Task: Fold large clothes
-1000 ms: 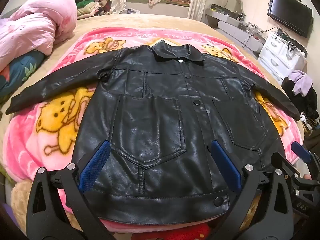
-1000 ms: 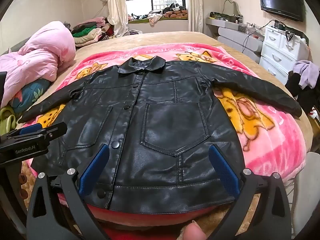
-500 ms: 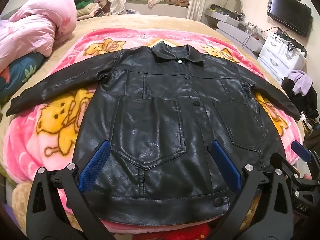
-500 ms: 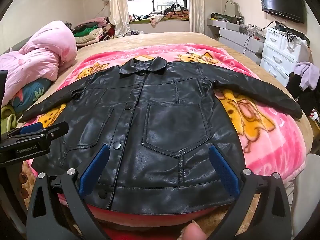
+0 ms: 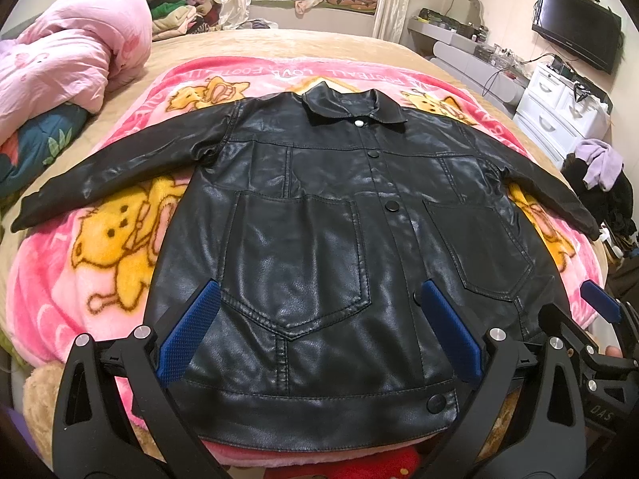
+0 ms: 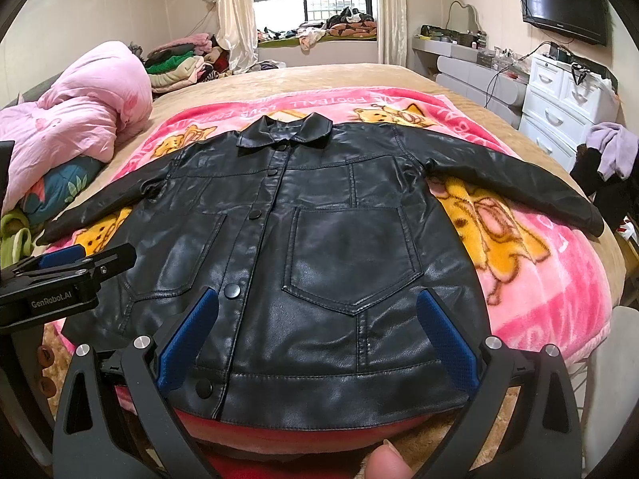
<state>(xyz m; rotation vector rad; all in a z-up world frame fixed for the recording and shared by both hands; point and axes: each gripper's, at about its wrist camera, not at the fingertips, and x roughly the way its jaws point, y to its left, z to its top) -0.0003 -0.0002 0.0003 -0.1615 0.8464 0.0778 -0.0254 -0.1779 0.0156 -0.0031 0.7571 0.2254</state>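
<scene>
A black leather jacket (image 5: 315, 239) lies flat, front up and buttoned, on a pink cartoon blanket (image 5: 80, 271), with both sleeves spread out sideways. It also shows in the right wrist view (image 6: 319, 247). My left gripper (image 5: 319, 331) is open and empty, hovering above the jacket's hem on its left half. My right gripper (image 6: 315, 335) is open and empty, above the hem on the right half. The right gripper shows at the right edge of the left wrist view (image 5: 599, 319), and the left gripper at the left edge of the right wrist view (image 6: 68, 275).
The blanket (image 6: 551, 279) covers a beige bed (image 6: 319, 80). A pink duvet (image 5: 72, 52) is bundled at the far left. A white drawer unit (image 6: 567, 95), a clothes pile (image 6: 611, 163) and a wall TV (image 6: 563, 0) stand right of the bed. A fingertip (image 6: 389, 461) shows at the bottom.
Both grippers have tilted up and drawn back slightly, so the jacket sits a little lower in both views. The jacket has not moved and both grippers stay open.
</scene>
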